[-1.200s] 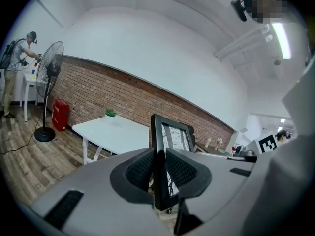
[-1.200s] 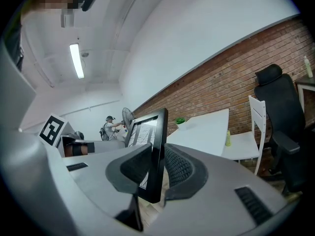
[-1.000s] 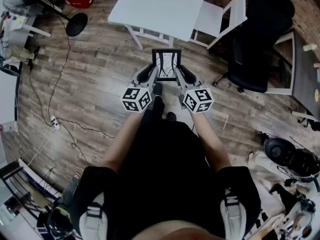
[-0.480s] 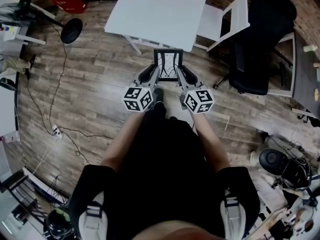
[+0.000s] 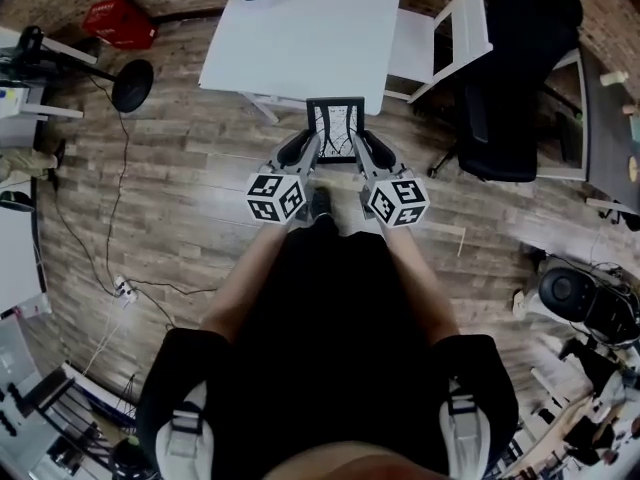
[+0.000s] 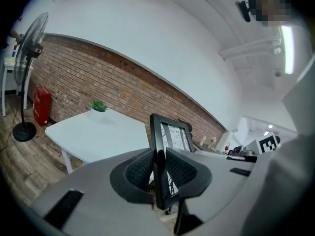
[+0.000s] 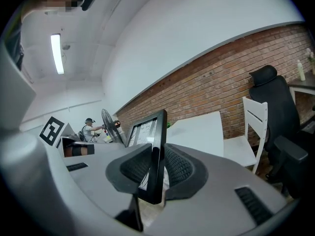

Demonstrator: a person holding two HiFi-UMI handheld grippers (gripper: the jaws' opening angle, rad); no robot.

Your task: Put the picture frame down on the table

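Head view: the picture frame (image 5: 334,128) hangs upright just short of the table's (image 5: 300,28) near edge, seemingly over floor, gripped on both sides so that it stays level.

Left gripper view: the left hand-held gripper (image 6: 158,163) is clenched on the frame's left edge, with the table ahead.

Right gripper view: the right hand-held gripper (image 7: 156,168) clamps the opposite edge, so the load is shared.

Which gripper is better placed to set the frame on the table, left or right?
Neither alone: the left gripper and right gripper each clamp one side edge of the picture frame, with the white table straight ahead. Probably both.
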